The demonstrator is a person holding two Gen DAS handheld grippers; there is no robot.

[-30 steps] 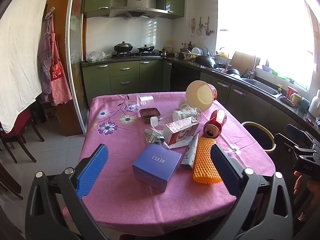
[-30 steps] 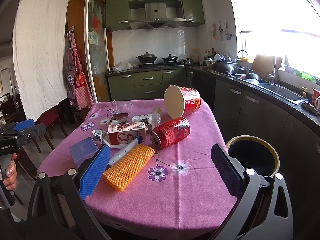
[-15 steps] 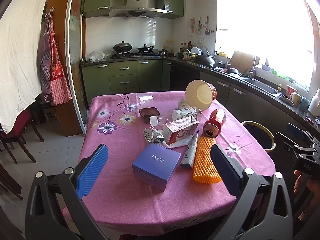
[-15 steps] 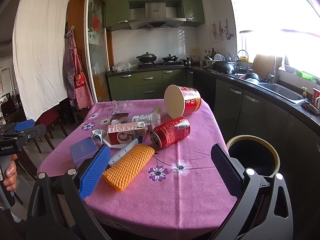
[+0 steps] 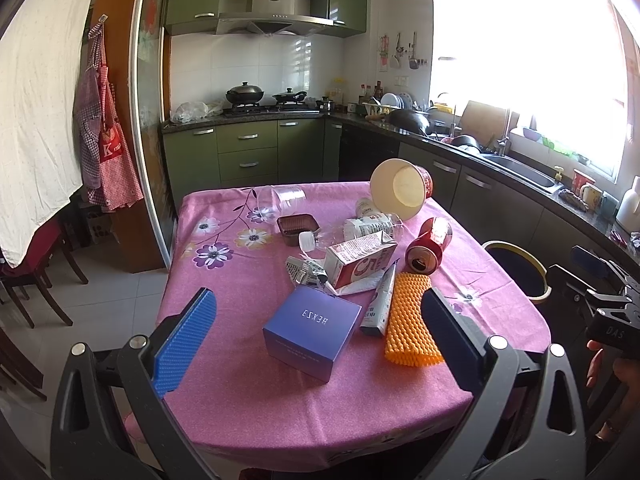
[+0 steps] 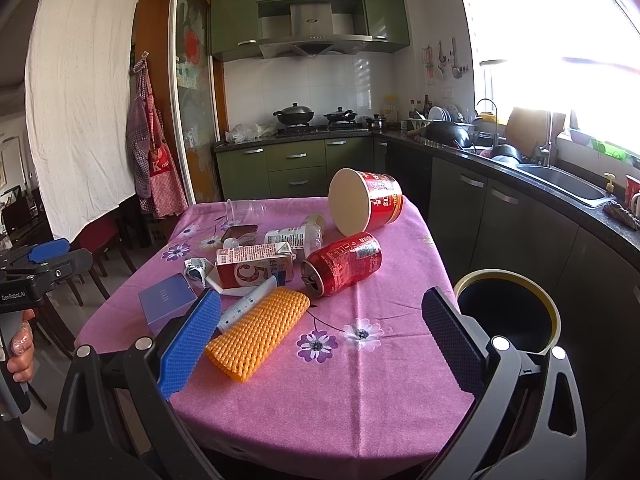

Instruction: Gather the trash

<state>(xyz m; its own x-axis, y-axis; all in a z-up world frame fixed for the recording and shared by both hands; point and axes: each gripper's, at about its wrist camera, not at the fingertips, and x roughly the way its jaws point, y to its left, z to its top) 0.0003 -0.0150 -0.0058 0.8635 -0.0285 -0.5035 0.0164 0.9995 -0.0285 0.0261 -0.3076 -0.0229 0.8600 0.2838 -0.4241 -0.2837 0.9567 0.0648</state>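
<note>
Trash lies on a pink flowered tablecloth [image 5: 240, 400]: a blue box [image 5: 312, 332], an orange foam net [image 5: 410, 328], a tube [image 5: 380, 304], a milk carton [image 5: 360, 262], a red can [image 5: 428, 244], a tipped red paper bowl [image 5: 400, 188], a plastic bottle [image 5: 352, 230], a crumpled wrapper [image 5: 304, 270]. A black bin with a yellow rim [image 6: 506, 312] stands right of the table. My left gripper [image 5: 316, 340] is open and empty before the box. My right gripper [image 6: 320, 332] is open and empty near the net [image 6: 256, 332] and can [image 6: 344, 262].
A clear cup [image 5: 286, 196] and a small brown tray [image 5: 298, 226] lie at the table's far side. Green kitchen cabinets [image 5: 248, 156] and a counter with a sink [image 5: 516, 168] run behind and right. Chairs [image 5: 28, 280] stand at the left.
</note>
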